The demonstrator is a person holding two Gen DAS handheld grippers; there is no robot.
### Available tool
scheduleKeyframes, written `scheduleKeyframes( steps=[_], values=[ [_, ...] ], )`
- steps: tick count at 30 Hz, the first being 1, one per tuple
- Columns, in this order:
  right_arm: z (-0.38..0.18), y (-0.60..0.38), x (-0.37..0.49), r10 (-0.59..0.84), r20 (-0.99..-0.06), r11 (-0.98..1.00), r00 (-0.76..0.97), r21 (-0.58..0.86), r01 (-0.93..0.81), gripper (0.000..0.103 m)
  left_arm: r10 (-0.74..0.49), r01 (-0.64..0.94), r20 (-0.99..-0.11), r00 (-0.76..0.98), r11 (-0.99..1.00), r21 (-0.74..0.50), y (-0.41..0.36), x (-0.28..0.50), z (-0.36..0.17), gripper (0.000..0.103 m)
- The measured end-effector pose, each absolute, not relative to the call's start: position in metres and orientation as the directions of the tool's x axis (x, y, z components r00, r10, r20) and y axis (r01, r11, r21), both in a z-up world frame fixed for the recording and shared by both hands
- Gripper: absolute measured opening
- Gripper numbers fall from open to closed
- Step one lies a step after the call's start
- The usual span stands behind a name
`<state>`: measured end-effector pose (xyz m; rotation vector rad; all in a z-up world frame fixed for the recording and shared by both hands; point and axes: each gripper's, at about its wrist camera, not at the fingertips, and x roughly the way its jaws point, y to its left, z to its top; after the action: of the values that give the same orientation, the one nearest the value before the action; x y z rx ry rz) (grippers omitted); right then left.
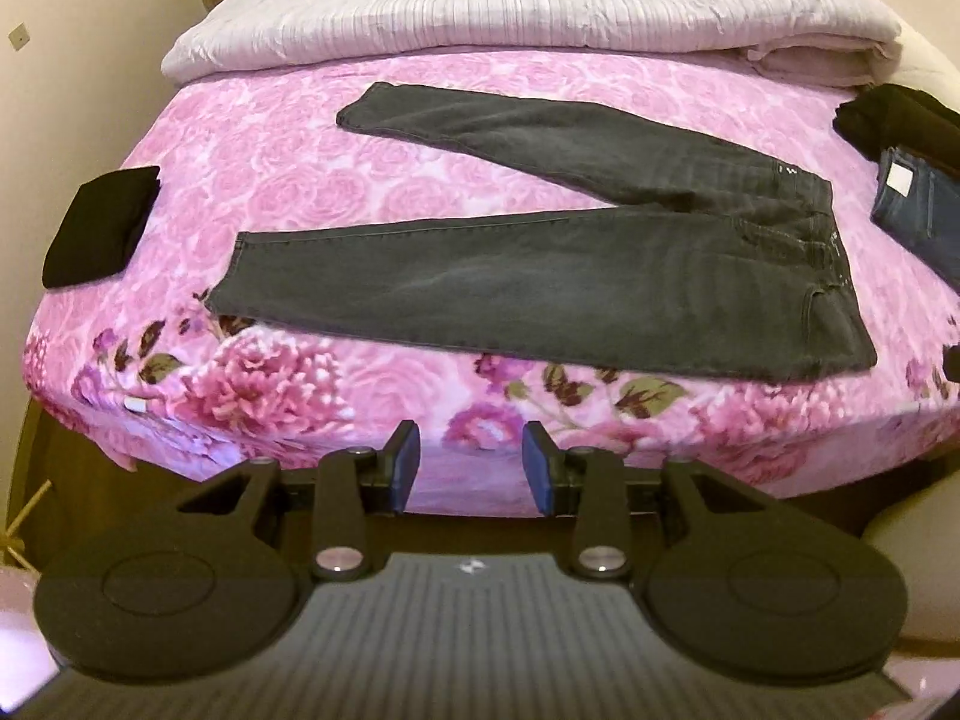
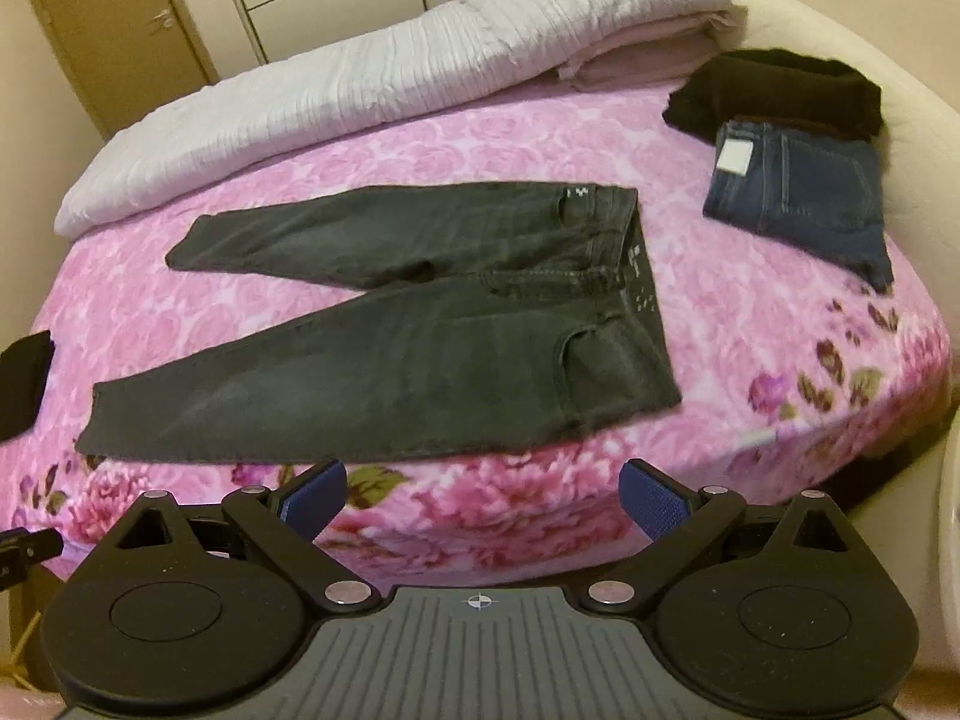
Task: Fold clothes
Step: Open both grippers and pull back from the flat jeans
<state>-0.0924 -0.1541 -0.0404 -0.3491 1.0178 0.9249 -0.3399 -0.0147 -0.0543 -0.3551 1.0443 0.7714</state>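
Note:
Dark grey jeans [image 1: 570, 276] [image 2: 420, 354] lie flat on the pink floral bedspread [image 1: 312, 174] [image 2: 750, 300], legs spread apart toward the left and waistband to the right. My left gripper [image 1: 471, 468] hovers above the bed's near edge, short of the jeans, open with nothing between its blue pads. In the right wrist view my right gripper [image 2: 483, 501] also hangs over the near edge, open wide and empty, just below the hem side of the lower leg.
A folded black garment [image 1: 99, 228] [image 2: 24, 378] lies at the bed's left side. Folded blue jeans [image 1: 924, 204] [image 2: 798, 192] and a black garment [image 1: 900, 120] [image 2: 780, 90] sit at the right. A white rolled quilt [image 1: 510, 6] [image 2: 360, 72] lies along the far edge.

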Motion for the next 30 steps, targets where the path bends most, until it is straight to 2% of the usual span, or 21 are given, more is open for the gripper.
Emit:
scheduleKeyframes(
  steps=[15, 30],
  values=[
    [-0.043, -0.157, -0.180, 0.455, -0.856, 0.659, 0.246, 0.139, -0.739, 0.100, 0.349, -0.647, -0.881, 0.321, 0.760, 0.065, 0.018, -0.401, -0.056, 0.033],
    [-0.043, -0.135, -0.201, 0.440, -0.858, 0.650, 0.266, 0.099, -0.754, 0.100, 0.331, -0.693, -0.895, 0.298, 0.720, 0.035, 0.061, -0.430, -0.074, 0.033]
  ],
)
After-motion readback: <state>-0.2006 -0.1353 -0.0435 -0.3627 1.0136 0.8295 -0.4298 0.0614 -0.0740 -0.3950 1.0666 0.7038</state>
